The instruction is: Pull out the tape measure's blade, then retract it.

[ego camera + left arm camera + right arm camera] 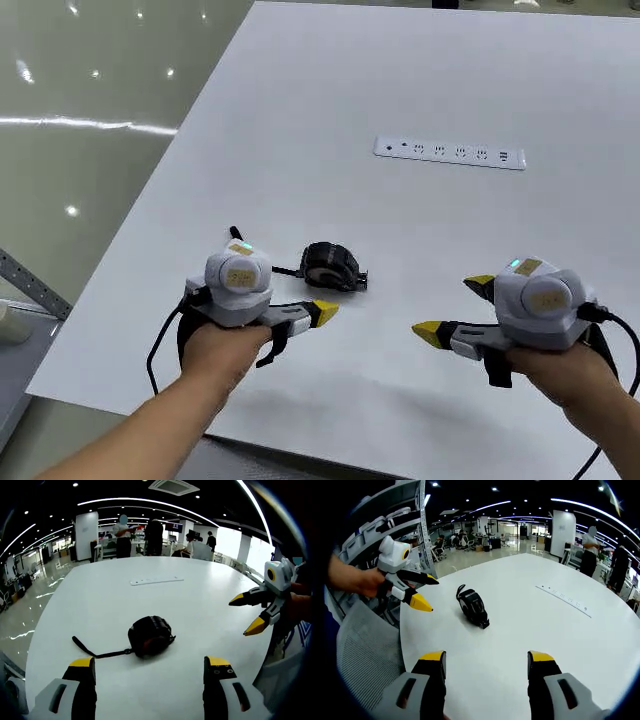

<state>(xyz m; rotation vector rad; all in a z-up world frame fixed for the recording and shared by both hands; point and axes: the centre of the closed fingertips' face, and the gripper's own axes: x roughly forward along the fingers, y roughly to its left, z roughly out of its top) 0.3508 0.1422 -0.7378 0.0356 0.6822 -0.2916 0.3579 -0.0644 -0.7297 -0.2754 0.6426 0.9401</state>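
In the left gripper view, the left gripper has its jaws spread wide and empty, hovering over a white table. The black tape lies on the table just ahead of the gap between them, touching neither jaw, and its strap trails off to the left. The right gripper comes in from the right, also spread and holding nothing, well apart from the tape. A white power strip lies farther back on the table. In the right gripper view, the right gripper's jaws stand open over bare table. The tape lies ahead and a little left, with its hook end turned towards the camera and sitting at the case mouth. The left gripper, held in a hand, has its yellow tips parted and pointing towards the tape without touching it. A grey mesh chair stands at the table's edge. In the head view, the tape lies near the table's front edge, just beside the left gripper. The right gripper sits open further right, and the power strip lies well beyond both.
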